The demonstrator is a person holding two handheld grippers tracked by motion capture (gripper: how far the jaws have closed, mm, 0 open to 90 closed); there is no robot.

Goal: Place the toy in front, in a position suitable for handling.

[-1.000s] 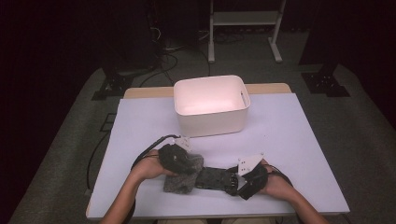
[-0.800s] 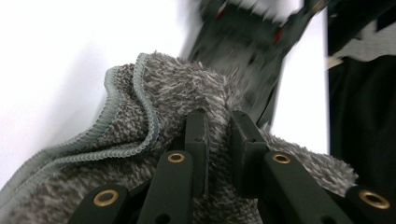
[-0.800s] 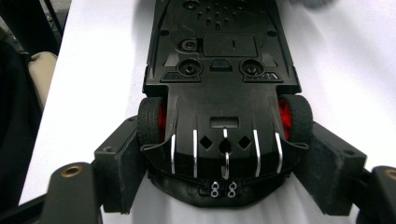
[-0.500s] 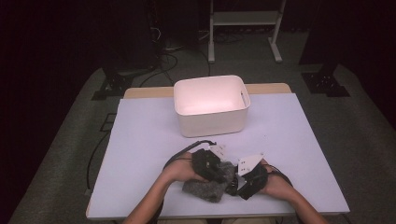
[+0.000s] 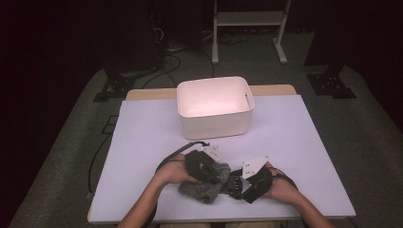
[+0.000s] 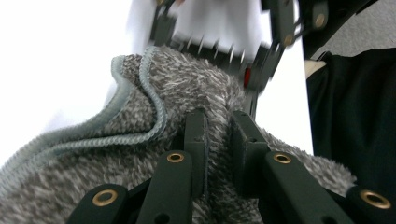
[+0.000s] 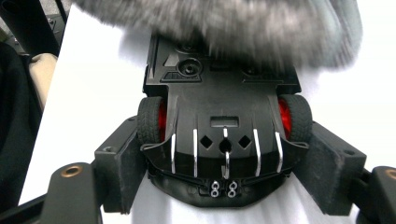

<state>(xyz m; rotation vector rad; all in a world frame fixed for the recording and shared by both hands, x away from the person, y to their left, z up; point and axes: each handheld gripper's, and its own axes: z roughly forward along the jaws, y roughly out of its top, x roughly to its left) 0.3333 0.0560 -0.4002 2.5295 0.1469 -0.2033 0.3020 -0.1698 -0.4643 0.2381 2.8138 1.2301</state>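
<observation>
Bin (image 5: 215, 107) at table's (image 5: 142, 142) far middle. Near edge: cloth (image 5: 205, 187) left, toy car (image 7: 224, 116) just right, touching, cloth draped over car's far end. Left gripper (image 6: 217, 140) on cloth; right gripper (image 7: 224, 163) astride car, right of cloth.

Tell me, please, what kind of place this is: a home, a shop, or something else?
Probably a lab or recording studio, not a home. A white-covered table stands alone on grey carpet against black surroundings, with cables and stand feet on the floor behind it. On the table are a white bin, a grey fuzzy cloth and a toy car.
</observation>
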